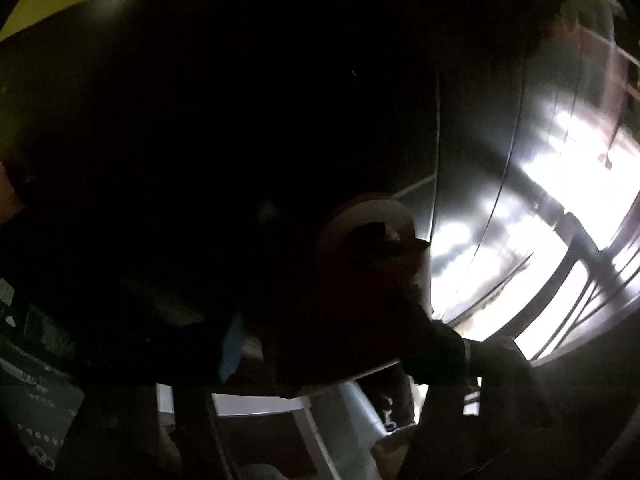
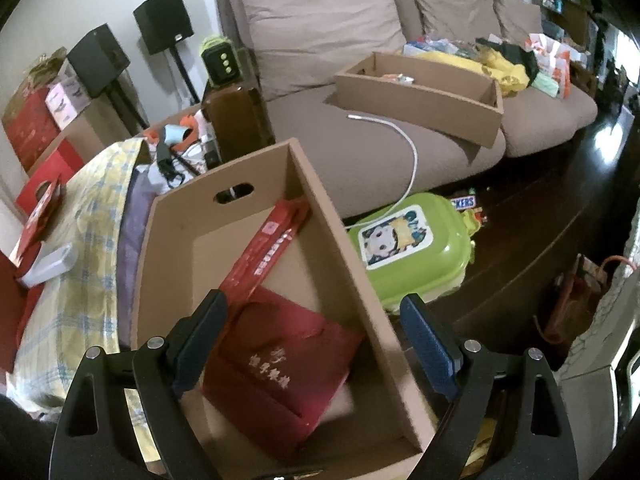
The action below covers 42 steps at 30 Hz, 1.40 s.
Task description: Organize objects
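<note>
- Left of the sofa (image 2: 360, 148): cardboard box (image 2: 340, 280), stiff and light; best gripped by its handle slot.
- Inside it: red carton (image 2: 266, 248), maroon bag (image 2: 280, 364), soft, creasable.
- Right gripper (image 2: 316, 340): jaws spread over it, empty.
- Left gripper: too dark; jaws' state unreadable.

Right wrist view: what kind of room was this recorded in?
Most likely a home living room, mid-tidy: a long beige sofa strewn with clothes, two black speakers on stands, and an open cardboard box holding red gift bags.
</note>
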Each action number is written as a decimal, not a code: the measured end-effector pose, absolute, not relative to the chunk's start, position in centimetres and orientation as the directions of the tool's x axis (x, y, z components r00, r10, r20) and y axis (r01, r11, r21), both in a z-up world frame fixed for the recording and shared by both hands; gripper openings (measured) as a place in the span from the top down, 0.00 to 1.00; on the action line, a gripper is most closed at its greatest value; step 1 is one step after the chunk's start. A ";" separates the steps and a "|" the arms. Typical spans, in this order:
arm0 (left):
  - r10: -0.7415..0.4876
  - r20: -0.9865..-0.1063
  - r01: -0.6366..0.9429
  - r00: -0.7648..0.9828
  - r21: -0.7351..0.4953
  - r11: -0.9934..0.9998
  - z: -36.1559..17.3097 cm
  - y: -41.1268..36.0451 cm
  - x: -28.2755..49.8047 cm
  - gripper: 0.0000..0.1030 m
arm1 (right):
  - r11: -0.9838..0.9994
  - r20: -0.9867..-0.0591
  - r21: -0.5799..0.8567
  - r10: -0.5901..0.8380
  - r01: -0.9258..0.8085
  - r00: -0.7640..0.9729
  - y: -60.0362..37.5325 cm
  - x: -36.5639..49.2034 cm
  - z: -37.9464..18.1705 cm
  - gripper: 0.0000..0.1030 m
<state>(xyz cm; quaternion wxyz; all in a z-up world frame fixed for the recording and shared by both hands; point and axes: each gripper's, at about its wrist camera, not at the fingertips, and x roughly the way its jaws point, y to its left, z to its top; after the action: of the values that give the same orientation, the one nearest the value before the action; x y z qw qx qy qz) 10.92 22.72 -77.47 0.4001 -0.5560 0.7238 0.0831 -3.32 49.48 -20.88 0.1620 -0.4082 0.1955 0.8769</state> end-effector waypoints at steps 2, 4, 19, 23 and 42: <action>-0.745 -0.665 -0.875 -0.047 -0.332 0.352 -77.6 23.2 10.7 0.89 | -0.878 -0.780 0.204 0.120 -0.432 -0.614 49.2 -3.5 -20.9 0.13; -0.730 -0.682 -0.866 -0.048 -0.336 0.371 -77.2 23.7 10.7 1.00 | -0.882 -0.779 0.202 0.119 -0.426 -0.616 49.0 -3.5 -20.8 0.13; -0.709 -0.697 -0.962 0.106 -0.252 0.104 -76.1 25.4 4.0 0.77 | -0.883 -0.768 0.229 0.095 -0.410 -0.633 48.5 -3.4 -20.3 0.13; -0.717 -0.695 -0.893 0.063 -0.360 0.271 -74.3 22.4 6.7 0.00 | -0.883 -0.779 0.230 0.086 -0.410 -0.621 48.3 -3.7 -20.9 0.13; -0.832 -0.513 -0.790 -0.211 -0.411 0.454 -79.5 15.8 7.9 0.48 | -0.862 -0.796 0.266 0.057 -0.432 -0.603 49.4 -3.6 -21.9 0.13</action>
<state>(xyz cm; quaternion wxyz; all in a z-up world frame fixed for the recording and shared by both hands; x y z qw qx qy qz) 7.94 15.80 -79.51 0.3498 -0.5215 0.7777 -0.0295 -3.61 49.37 -21.94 0.1408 -0.4226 0.2219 0.8674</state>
